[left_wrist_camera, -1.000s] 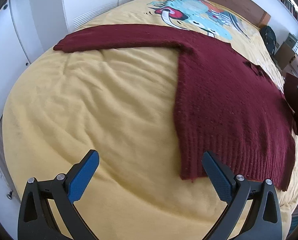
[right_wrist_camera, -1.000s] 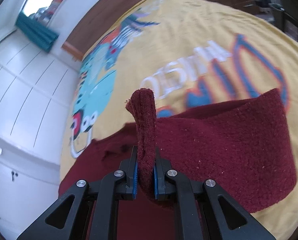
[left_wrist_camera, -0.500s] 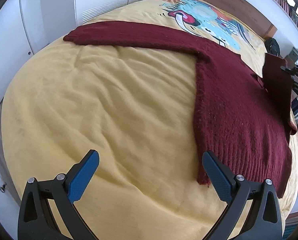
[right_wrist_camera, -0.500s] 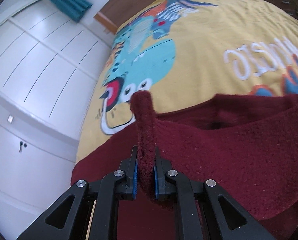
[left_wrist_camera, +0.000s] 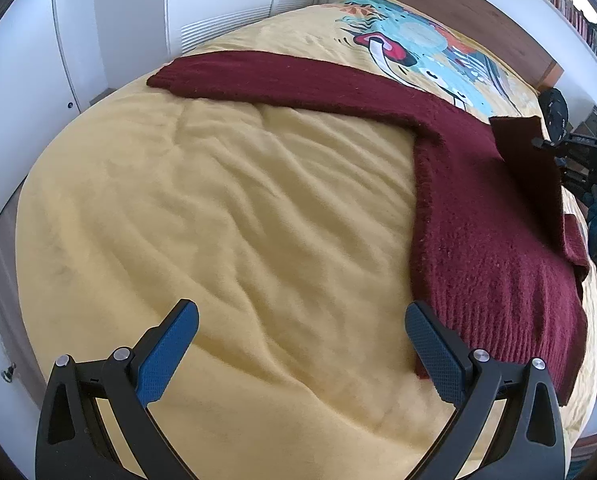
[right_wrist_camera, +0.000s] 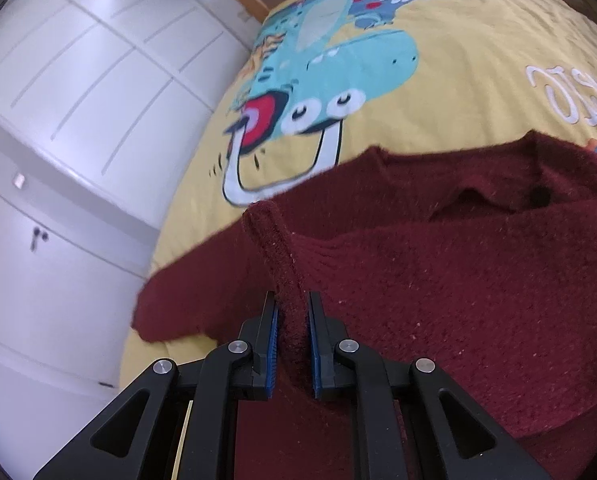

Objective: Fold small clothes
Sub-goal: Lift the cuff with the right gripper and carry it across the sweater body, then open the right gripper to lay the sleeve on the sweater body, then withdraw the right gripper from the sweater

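Observation:
A dark red knitted sweater (left_wrist_camera: 478,208) lies on the yellow bedspread (left_wrist_camera: 218,220), one sleeve (left_wrist_camera: 278,80) stretched out to the far left. My left gripper (left_wrist_camera: 298,344) is open and empty, above bare bedspread just left of the sweater's bottom hem. My right gripper (right_wrist_camera: 291,344) is shut on the cuff of the other sleeve (right_wrist_camera: 274,256) and holds it folded over the sweater's body (right_wrist_camera: 458,300). In the left wrist view the right gripper (left_wrist_camera: 546,146) shows at the far right with the lifted sleeve (left_wrist_camera: 526,168).
The bedspread has a cartoon print (right_wrist_camera: 322,92) beyond the sweater's collar. White wardrobe doors (right_wrist_camera: 78,120) stand along the bed's side. A wooden headboard (left_wrist_camera: 458,8) is at the far end. A dark object (left_wrist_camera: 554,112) sits beside the bed.
My right gripper has carried the sleeve cuff across over the sweater's body, towards the other sleeve. My left gripper has shifted left, away from the hem, still open.

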Motion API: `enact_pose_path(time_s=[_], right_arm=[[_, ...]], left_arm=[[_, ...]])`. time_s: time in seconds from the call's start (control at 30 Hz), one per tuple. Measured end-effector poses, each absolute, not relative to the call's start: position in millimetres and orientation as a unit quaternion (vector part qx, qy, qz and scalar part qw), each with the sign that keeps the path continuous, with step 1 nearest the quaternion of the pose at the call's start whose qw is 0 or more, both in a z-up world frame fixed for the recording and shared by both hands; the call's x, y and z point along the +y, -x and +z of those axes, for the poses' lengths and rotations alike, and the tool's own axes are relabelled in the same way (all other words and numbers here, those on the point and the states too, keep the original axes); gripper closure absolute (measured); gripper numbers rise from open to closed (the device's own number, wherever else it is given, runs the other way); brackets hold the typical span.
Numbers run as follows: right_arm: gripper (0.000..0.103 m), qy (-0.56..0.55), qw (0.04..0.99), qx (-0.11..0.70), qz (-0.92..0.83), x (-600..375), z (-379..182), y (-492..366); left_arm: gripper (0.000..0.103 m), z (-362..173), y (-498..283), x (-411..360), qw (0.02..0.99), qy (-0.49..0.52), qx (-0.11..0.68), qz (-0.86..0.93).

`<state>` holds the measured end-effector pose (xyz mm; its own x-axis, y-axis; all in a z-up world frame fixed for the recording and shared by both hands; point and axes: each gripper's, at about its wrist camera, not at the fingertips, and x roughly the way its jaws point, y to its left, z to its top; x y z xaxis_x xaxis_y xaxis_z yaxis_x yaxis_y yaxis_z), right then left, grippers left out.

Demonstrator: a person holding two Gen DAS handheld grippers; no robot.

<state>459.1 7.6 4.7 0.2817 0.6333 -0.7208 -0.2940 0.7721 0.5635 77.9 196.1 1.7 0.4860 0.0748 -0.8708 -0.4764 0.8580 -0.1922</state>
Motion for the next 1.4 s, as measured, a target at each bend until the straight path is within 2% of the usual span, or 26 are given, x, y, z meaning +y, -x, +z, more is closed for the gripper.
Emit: enact_pose_path(time_s=[0.4, 0.57, 0.63, 0.7, 1.1, 1.4], right_arm=[[0.086, -0.098, 0.773, 0.559, 0.285, 56.5, -46.9, -430.2], [0.073, -0.082, 0.768, 0.568, 0.284, 66.9, -61.5, -422.1], [0.062, -0.080, 0.768, 0.565, 0.291, 69.6, -59.6, -417.7], [0.060, -0.073, 0.768, 0.563, 0.296, 72.3, -55.8, -415.5], [0.060, -0.037, 0.806, 0.520, 0.279, 29.7, -21.2, -402.7], [0.059, -0.018, 0.818, 0.540, 0.195, -26.6, -59.4, -412.2]], left_arm=[[0.001, -3.4, -72.8, 200.9, 0.831, 0.219, 0.483, 0.169], [0.001, -3.1, -73.5, 200.4, 0.830, 0.216, 0.485, 0.172], [0.001, -2.1, -74.1, 199.6, 0.830, 0.213, 0.484, 0.176], [0.001, -0.5, -74.3, 198.0, 0.831, 0.209, 0.483, 0.179], [0.001, 10.2, -76.2, 193.3, 0.843, 0.193, 0.468, 0.184], [0.001, 8.8, -86.4, 186.0, 0.842, 0.187, 0.477, 0.170]])
